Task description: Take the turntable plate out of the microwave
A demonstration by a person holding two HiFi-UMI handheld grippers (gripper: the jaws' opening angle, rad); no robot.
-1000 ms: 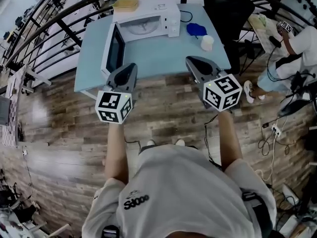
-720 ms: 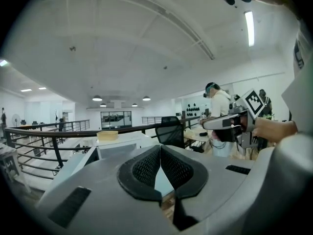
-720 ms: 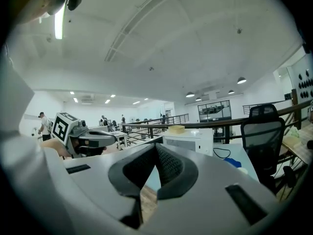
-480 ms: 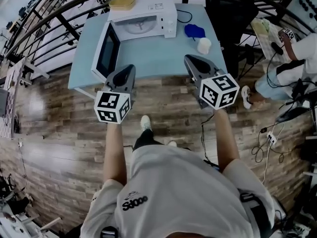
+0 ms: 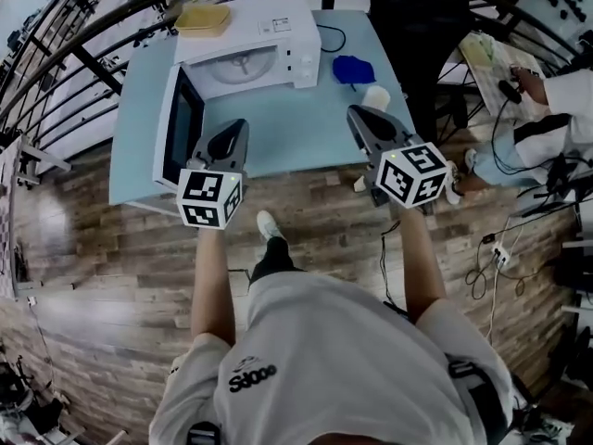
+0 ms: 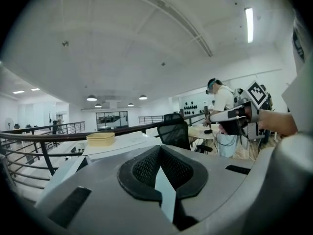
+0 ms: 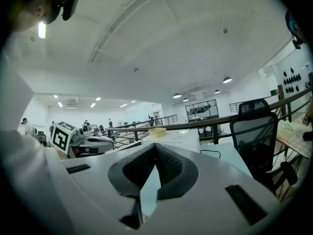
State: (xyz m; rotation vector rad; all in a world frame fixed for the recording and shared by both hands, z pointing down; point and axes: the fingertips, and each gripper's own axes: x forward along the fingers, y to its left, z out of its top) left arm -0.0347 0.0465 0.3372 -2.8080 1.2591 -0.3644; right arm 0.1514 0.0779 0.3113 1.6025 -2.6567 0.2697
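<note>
The white microwave (image 5: pixel 255 40) stands at the back of the light-blue table (image 5: pixel 306 128), its door (image 5: pixel 178 128) swung open to the left. The round glass turntable plate (image 5: pixel 243 66) lies inside the cavity. My left gripper (image 5: pixel 237 128) hovers shut and empty over the table's front part, just right of the open door. My right gripper (image 5: pixel 359 114) is also shut and empty, further right over the table. In the left gripper view the jaws (image 6: pixel 159 151) meet, and in the right gripper view (image 7: pixel 155 149) as well. Both grippers are short of the microwave.
A yellow container (image 5: pixel 204 17) sits on top of the microwave. A blue object (image 5: pixel 350 68) and a white cup (image 5: pixel 376 97) lie right of it. A black chair (image 5: pixel 417 26) and a seated person (image 5: pixel 565 91) are to the right; railings run behind.
Both grippers have advanced from the table's front edge to over the tabletop, toward the microwave. The person has stepped forward, and the table now looks nearer. Both jaws stayed shut.
</note>
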